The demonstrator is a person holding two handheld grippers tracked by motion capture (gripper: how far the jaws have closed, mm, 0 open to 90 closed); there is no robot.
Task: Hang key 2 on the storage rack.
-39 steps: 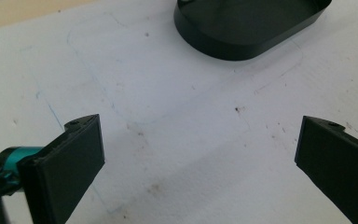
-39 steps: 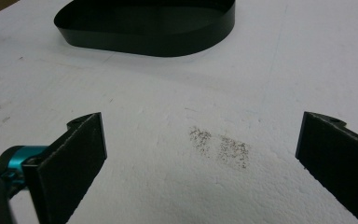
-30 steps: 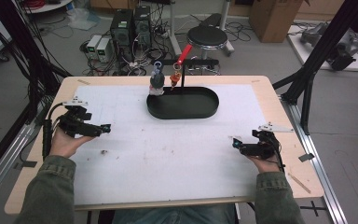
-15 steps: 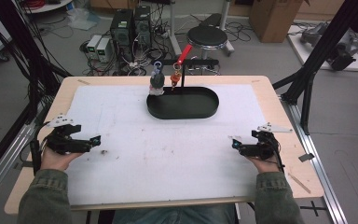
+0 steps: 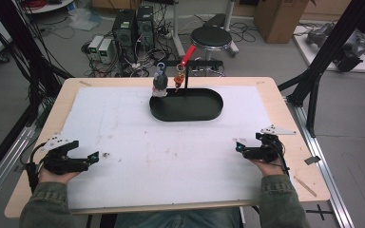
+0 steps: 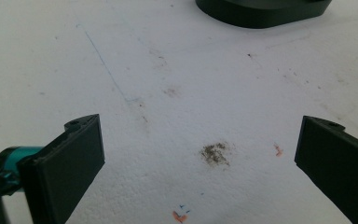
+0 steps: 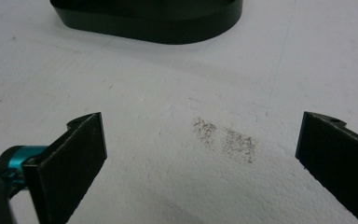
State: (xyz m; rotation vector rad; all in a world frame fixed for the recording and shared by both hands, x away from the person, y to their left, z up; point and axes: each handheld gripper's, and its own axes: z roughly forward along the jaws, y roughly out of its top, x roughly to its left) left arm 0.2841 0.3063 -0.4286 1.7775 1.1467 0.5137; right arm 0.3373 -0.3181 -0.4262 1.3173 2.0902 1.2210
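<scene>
My left gripper (image 5: 94,157) rests on the white mat (image 5: 123,118) near the left front corner, its jaws spread wide with nothing between them. Far ahead, at the middle of the table's far side, stands the black oval tray (image 5: 186,105) with a small grey figure (image 5: 160,81) and an orange pendant (image 5: 179,80) hanging at its stand. My right gripper (image 5: 239,147) rests at the right front, jaws also wide and empty. I think the best move is a slow, level reach towards the tray, closing only when the jaws stand on both sides of the figure.
</scene>
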